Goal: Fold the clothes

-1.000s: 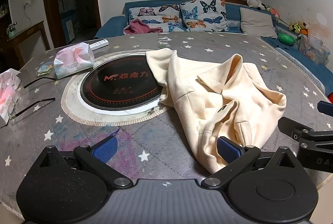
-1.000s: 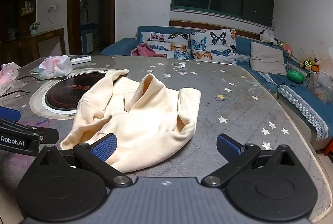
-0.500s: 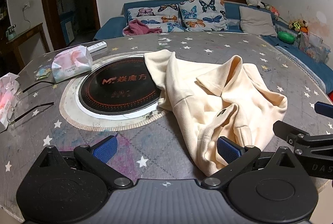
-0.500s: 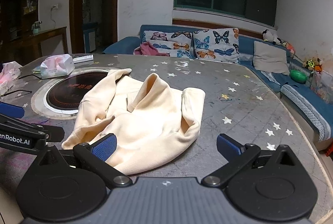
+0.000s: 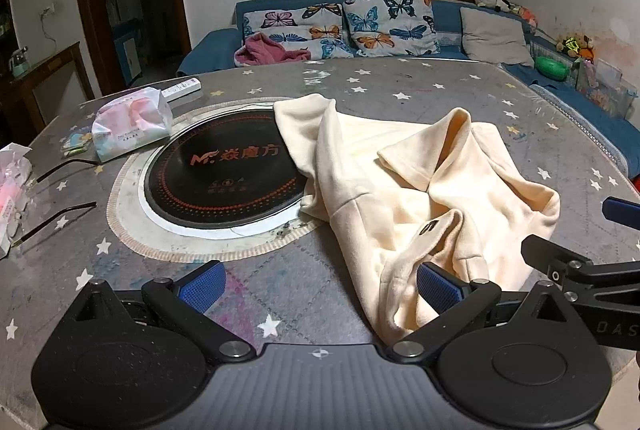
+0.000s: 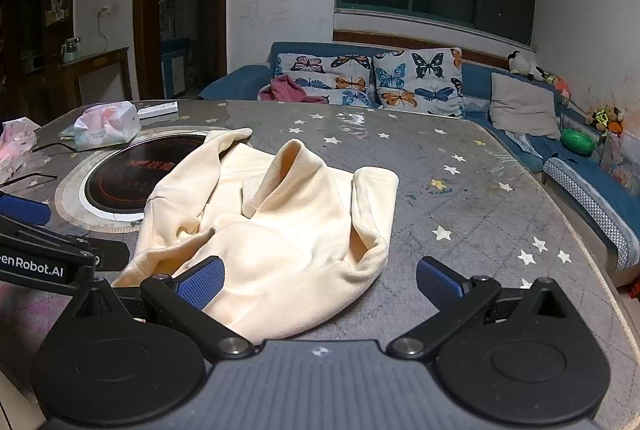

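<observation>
Folding not begun; cream garment (image 6: 280,230) lies crumpled near the worktop's (image 6: 460,190) front edge; left gripper (image 5: 320,288) and right gripper (image 6: 320,280), fingers spread and empty, likely next grip its near hem.

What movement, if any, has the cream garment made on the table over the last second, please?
No. In the left wrist view the cream garment lies with its corner over the same right edge of the black hob as before.

sweatshirt (image 5: 420,198) near hem: behind tongs' pad | tissue pack (image 5: 10,190): cropped left
</observation>
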Demonstrator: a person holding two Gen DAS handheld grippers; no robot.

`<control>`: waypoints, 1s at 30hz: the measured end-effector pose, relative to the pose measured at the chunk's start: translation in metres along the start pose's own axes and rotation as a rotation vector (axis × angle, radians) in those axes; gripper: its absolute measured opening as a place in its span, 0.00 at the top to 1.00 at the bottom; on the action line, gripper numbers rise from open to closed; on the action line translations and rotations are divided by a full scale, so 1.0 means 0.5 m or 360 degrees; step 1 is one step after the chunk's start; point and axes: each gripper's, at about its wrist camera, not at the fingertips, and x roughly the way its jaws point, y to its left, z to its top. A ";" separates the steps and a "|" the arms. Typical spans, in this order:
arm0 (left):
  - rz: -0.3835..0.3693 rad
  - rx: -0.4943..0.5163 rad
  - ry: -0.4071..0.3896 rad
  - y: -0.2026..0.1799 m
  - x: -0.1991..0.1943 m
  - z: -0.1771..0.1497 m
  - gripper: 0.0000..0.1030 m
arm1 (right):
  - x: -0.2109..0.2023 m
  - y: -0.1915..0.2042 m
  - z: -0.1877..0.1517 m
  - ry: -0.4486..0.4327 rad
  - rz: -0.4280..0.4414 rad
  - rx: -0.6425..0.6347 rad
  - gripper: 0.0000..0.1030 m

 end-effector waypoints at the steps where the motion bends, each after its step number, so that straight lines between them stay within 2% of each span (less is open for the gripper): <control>1: 0.0001 0.0003 -0.0002 -0.001 0.001 0.000 0.00 | 0.001 -0.001 0.000 0.0000 -0.0001 0.0001 0.00; 18: 0.0002 0.0027 0.0000 -0.011 0.002 0.002 0.00 | 0.008 -0.003 -0.005 0.0014 -0.0014 0.0008 0.00; 30: 0.0010 0.0034 -0.0028 -0.008 0.029 0.035 0.00 | 0.042 -0.017 0.016 0.0048 -0.0002 0.0008 0.01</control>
